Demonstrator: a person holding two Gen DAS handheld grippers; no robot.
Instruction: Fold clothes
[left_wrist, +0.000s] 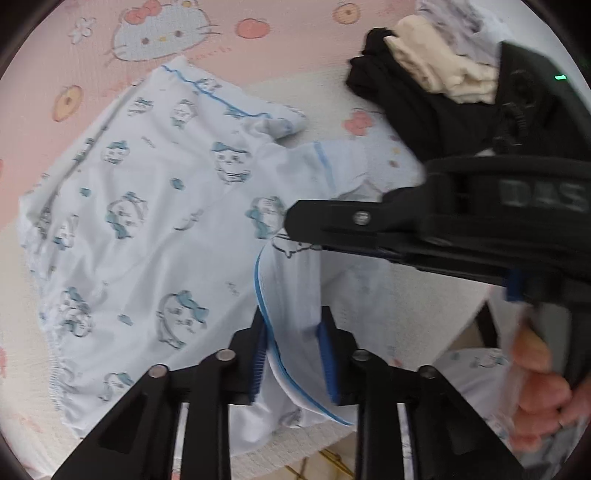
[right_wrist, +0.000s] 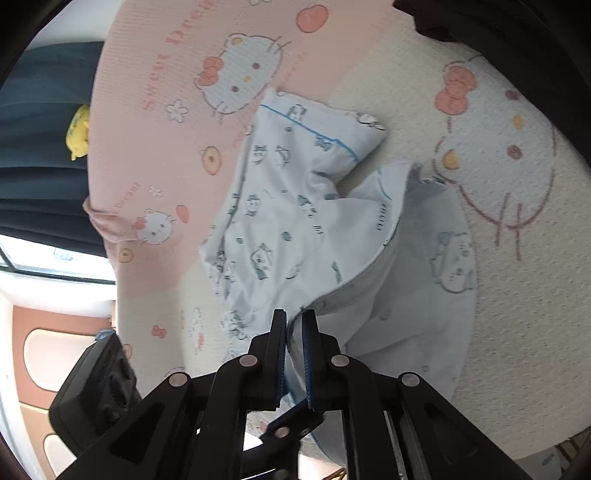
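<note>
Pinching the printed garment (left_wrist: 147, 221) at lower centre of both views, our right gripper (right_wrist: 293, 354) clamps its hem; our left gripper (left_wrist: 291, 354) straddles the blue-trimmed edge, grip unclear, so it could slip and spoil the fold.

The left hand-held gripper (left_wrist: 291, 354) pointed steeply downward, its blue-padded fingers (left_wrist: 327, 347) standing slightly apart with a fold of cloth between them; whether the pads pressed on it could not be told. The right hand-held gripper (right_wrist: 294, 347) reached in at a shallower downward angle, its jaws nearly closed and pinching a thin edge of fabric. A hand (left_wrist: 543, 391) gripped the right device's handle at the lower right of the left wrist view.
</note>
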